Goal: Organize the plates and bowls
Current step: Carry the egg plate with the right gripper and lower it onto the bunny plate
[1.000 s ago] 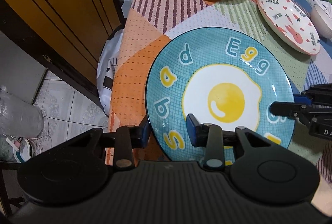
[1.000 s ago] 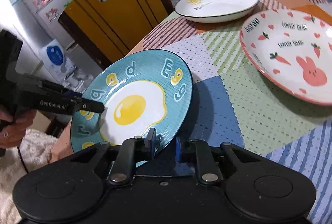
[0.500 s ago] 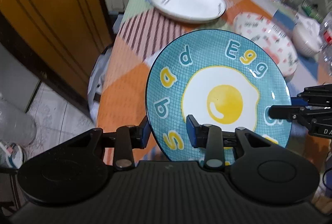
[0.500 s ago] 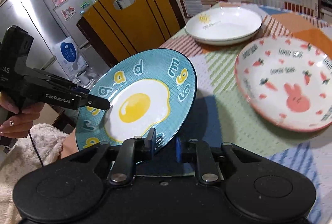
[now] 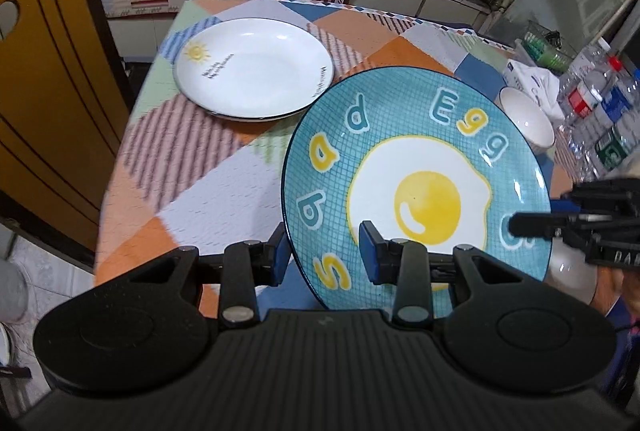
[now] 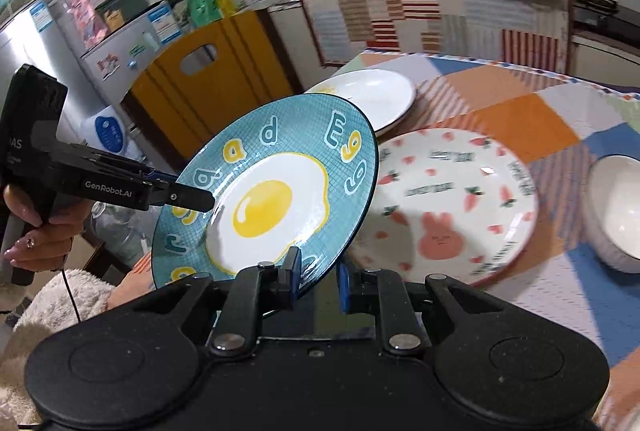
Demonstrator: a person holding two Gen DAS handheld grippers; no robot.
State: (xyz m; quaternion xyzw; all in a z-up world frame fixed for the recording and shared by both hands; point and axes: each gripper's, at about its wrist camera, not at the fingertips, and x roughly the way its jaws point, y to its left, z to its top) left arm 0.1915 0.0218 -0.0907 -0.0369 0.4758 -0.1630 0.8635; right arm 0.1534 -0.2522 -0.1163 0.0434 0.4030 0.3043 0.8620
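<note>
Both tongs are clamped on the blue egg plate (image 5: 416,183). Left gripper (image 5: 324,255) is closed over the plate's near-left rim, one pad under the rim, one on the printed face. Right gripper (image 6: 318,277) is closed on the opposite rim edge, jaws nearly together on the thin lip. In the left wrist view the right gripper's finger is seen reaching onto the plate from the right side.

Blue egg plate is held clear of the table (image 5: 208,171), tilted, its face turned toward both cameras. Taking the blue egg plate as landmark: the white sun plate (image 5: 252,67) is seen beyond it and to its left, resting flat on the table; the rabbit plate (image 6: 448,207) lies just beside and below its right edge, also flat; a white bowl (image 6: 618,211) sits further right of the rabbit plate, near the table edge. A second white bowl (image 5: 528,119) is partly hidden behind the held plate in the left wrist view; whether it is the same bowl cannot be told.

Key relation judged for the coming move: the plate is round, so no long axis; the line between the two grips runs across it, and each stacking target lies forward of that line. White sun plate is nearer the left gripper, rabbit plate nearer the right gripper. Which target is intended cannot be told. For a stack, the tilt would have to be levelled before lowering, with both grips released together.
</note>
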